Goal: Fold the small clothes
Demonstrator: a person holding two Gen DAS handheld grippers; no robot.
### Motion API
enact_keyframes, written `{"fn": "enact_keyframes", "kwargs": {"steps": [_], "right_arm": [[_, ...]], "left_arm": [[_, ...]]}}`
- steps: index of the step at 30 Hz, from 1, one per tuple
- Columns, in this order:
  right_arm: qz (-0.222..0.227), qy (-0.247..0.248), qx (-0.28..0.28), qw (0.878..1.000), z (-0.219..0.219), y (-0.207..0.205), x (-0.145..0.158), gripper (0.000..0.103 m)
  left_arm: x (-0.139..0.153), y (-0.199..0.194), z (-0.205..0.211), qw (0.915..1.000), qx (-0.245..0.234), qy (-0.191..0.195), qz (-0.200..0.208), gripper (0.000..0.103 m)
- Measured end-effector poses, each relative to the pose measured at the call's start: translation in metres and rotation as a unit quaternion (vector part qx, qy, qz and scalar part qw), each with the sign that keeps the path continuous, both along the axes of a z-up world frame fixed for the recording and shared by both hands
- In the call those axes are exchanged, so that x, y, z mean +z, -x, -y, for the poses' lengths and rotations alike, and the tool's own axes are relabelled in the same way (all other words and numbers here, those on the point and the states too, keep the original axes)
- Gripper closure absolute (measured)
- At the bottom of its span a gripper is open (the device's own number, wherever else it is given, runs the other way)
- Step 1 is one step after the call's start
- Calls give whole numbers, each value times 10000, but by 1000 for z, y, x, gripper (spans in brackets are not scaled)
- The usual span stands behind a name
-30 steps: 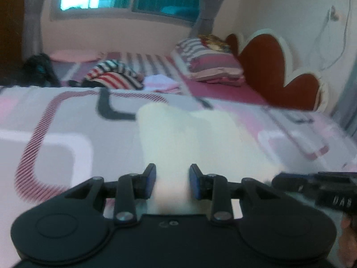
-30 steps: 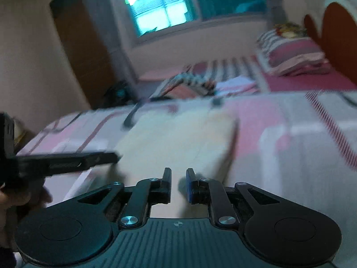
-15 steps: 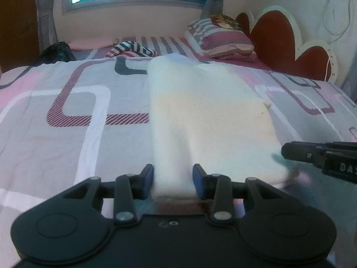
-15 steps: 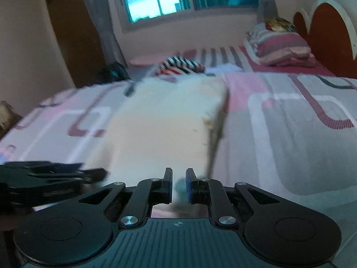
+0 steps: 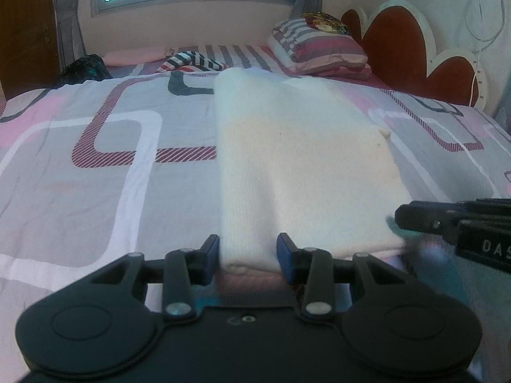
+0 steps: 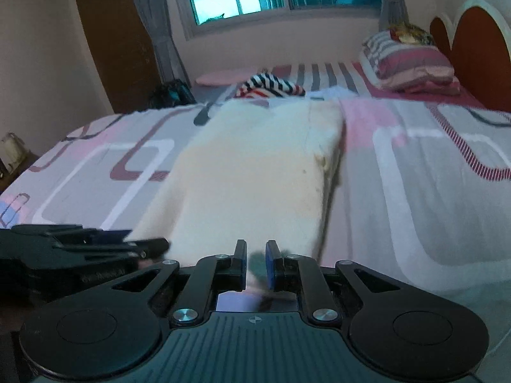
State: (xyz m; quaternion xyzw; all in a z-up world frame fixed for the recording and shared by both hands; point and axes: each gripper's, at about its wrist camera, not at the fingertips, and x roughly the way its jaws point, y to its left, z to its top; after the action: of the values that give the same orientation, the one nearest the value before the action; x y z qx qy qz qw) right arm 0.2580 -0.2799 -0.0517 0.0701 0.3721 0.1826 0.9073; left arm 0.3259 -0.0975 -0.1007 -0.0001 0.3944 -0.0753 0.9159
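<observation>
A cream knitted cloth [image 5: 303,159] lies folded in a long strip on the patterned bed cover [image 5: 95,191]. My left gripper [image 5: 249,249] stands at its near left corner. The jaws are spread and a soft ridge of the cloth lies loosely between them. In the right wrist view the same cloth [image 6: 255,172] runs away from my right gripper [image 6: 256,255], which is shut on the near right corner. Each gripper shows in the other's view: the right gripper [image 5: 399,220] at the right edge, the left gripper [image 6: 159,244] at the lower left.
Striped pillows [image 5: 322,51] lean on a red headboard [image 5: 415,48] at the back right. A striped garment [image 5: 191,62] and a dark bag [image 5: 83,68] lie beyond the cloth. The bed cover [image 6: 415,207] stretches wide on both sides, with a wooden door [image 6: 111,48] at the left.
Both grippers drew the cloth's near edge toward the cameras, and it now lies flat and stretched out. The left jaws stand wider apart than before. The right jaws are unchanged.
</observation>
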Motion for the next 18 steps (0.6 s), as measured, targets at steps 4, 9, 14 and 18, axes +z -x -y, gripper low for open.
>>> {"fn": "enact_keyframes", "kwargs": {"steps": [4, 9, 14, 18], "right_arm": [[-342, 72, 11, 9994, 3, -8, -21, 91], [-490, -55, 11, 9988, 7, -13, -18, 91], [-470, -774, -254, 9956, 34, -16, -3, 90], [-244, -1557, -787, 9844, 75, -31, 7, 47]], "left_arm": [[-1, 2, 1, 10000, 3, -19, 15, 64], [0, 3, 0, 9999, 31, -101, -9, 58], [16, 4, -11, 9994, 246, -113, 221, 19], [31, -9, -25, 9977, 287, 261, 561, 16]]}}
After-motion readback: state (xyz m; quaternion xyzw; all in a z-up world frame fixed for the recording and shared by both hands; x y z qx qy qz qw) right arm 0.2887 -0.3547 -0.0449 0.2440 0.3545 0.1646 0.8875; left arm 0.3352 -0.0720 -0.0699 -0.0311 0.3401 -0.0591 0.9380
